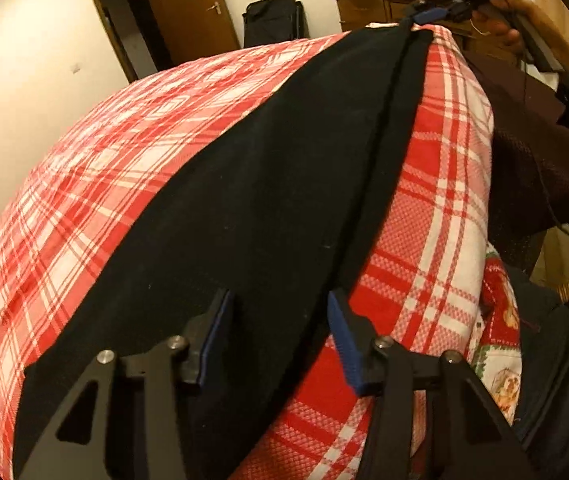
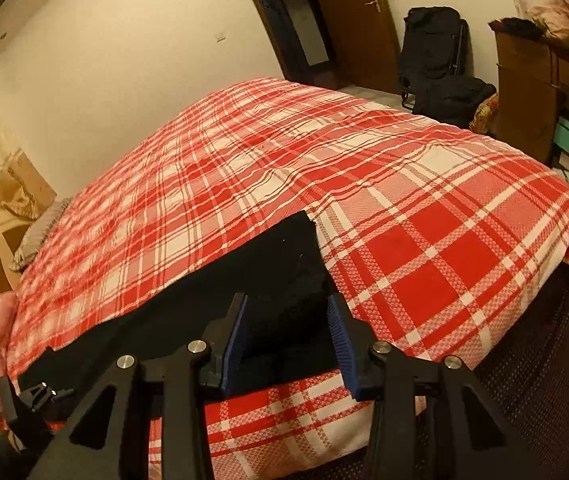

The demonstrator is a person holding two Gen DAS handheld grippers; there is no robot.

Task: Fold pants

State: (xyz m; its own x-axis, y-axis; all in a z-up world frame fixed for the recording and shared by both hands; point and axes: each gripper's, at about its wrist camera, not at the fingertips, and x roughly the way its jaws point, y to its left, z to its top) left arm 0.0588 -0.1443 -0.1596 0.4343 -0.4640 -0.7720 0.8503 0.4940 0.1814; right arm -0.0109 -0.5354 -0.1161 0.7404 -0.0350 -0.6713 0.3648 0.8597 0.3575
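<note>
pants (image 1: pixel 268 200) run lengthwise from left gripper (image 1: pixel 280 340) to right gripper (image 2: pixel 288 336), one end between each pair of open fingers, nothing gripped.

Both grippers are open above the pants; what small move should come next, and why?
Probably lower and close both, since the left gripper and the right gripper hang open over opposite ends of the black pants, lying flat on the plaid bedcover.
</note>
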